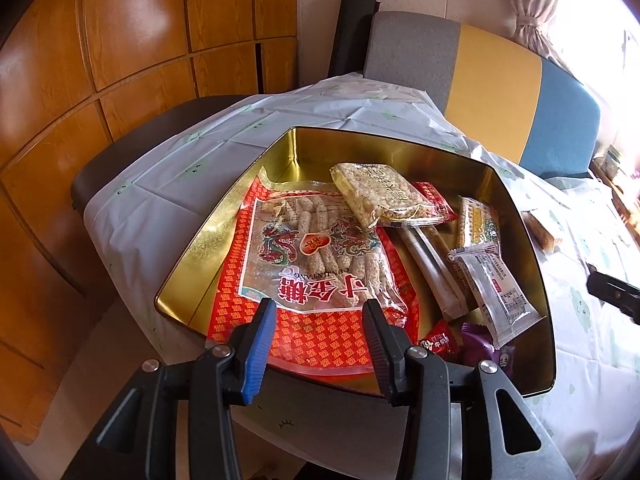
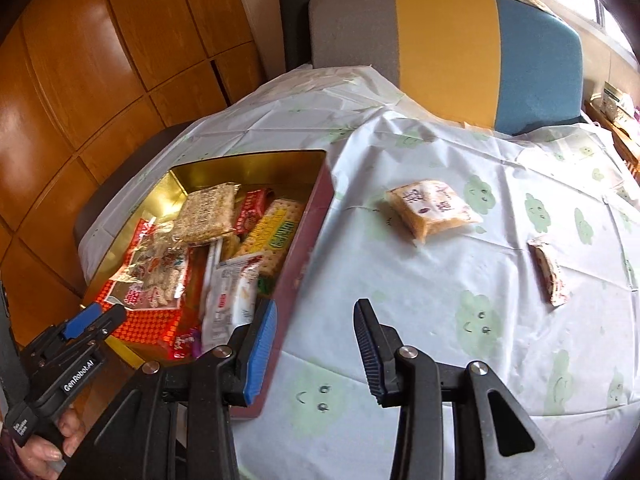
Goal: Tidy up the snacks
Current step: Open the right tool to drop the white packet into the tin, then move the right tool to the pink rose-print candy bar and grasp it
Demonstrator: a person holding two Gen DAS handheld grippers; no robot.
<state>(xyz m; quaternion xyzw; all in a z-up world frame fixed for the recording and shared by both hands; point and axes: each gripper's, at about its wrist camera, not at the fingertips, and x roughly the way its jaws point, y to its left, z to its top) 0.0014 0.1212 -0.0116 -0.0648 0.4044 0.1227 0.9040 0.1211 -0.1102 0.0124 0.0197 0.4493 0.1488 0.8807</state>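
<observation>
My right tongs [image 2: 314,346] and left tongs [image 1: 320,344] both open, empty. Next: orange packet [image 2: 434,210] on tabletop [image 2: 400,300] – light, crinkly, crushable; I pinch across short edge.

"CUNLINTANG" on red snack bag [image 1: 316,264], "GenRobot.AI" on left hand-held gripper [image 2: 86,322]

Window [image 1: 600,20] daylight blows out right; fisheye edges curve, darken.

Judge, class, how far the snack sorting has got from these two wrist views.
Done: the gold-lined metal tin already holds many packets, including the big red sesame-stick bag. In hand: nothing; the right hand-held gripper is open and empty. Left: the orange square packet and small red-patterned packet on the tablecloth.
</observation>
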